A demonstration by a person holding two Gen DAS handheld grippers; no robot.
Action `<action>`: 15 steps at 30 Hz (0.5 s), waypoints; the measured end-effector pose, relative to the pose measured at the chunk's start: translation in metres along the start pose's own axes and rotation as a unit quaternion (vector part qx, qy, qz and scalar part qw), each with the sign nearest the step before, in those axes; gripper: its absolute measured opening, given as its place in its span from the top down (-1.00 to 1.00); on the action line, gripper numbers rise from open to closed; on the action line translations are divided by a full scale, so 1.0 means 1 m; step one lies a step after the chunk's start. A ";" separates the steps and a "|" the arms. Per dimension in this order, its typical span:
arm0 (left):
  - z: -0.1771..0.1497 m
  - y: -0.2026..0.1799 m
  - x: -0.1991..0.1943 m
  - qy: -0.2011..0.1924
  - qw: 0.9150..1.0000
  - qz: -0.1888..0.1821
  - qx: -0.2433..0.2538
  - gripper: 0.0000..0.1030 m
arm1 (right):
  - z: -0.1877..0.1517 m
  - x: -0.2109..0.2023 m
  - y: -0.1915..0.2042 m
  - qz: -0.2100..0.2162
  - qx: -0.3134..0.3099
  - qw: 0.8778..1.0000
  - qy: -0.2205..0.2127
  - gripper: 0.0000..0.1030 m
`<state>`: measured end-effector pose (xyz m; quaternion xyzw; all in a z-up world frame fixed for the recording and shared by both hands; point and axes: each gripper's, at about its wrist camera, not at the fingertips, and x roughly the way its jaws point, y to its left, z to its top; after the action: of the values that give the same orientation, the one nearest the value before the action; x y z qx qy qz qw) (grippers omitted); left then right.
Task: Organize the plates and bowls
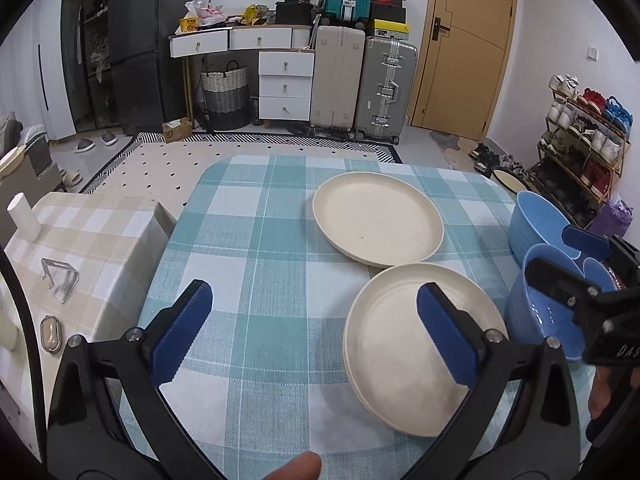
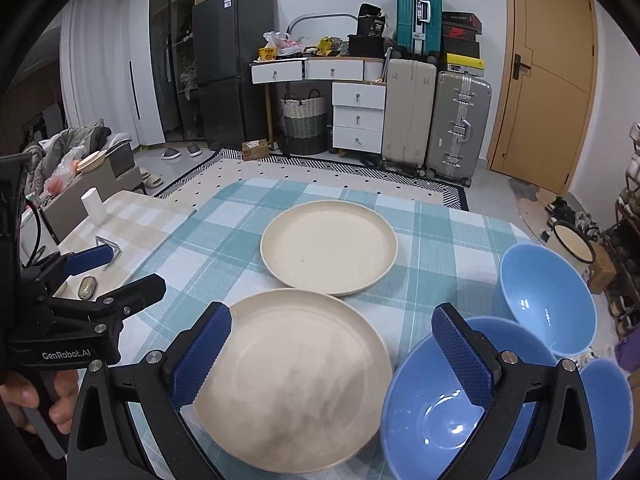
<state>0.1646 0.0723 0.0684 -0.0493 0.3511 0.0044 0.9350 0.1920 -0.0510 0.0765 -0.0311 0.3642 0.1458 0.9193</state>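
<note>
You can read "GenRobot.AI" in white letters on the black body of the left gripper (image 2: 120, 268), where it shows at the left edge of your right wrist view. In your left wrist view, the right gripper (image 1: 576, 256) carries white letters too, but only "DAS" is legible before the frame cuts them off. On the black bag (image 2: 371, 21) atop the white drawer unit (image 2: 316, 70) you can make out the number "36". The cardboard box (image 1: 177, 128) on the floor bears a dark logo that looks like "SF". The shoebox labels are too small to read.
</note>
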 end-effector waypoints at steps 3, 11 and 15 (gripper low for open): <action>0.005 -0.002 0.003 0.000 1.000 -0.005 0.003 -0.98 | 0.008 0.001 -0.010 0.009 0.020 1.000 0.005 -0.99; 0.014 -0.010 -0.003 -0.010 1.000 -0.016 0.005 -0.98 | 0.023 -0.030 -0.007 -0.026 -0.002 1.000 -0.009 -0.99; 0.023 -0.012 -0.012 -0.013 1.000 -0.025 0.004 -0.98 | 0.037 -0.043 -0.006 -0.032 -0.008 0.999 -0.005 -0.99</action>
<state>0.1709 0.0626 0.0942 -0.0539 0.3373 -0.0200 0.9396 0.1888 -0.0611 0.1324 -0.0491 0.3569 0.1190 0.9252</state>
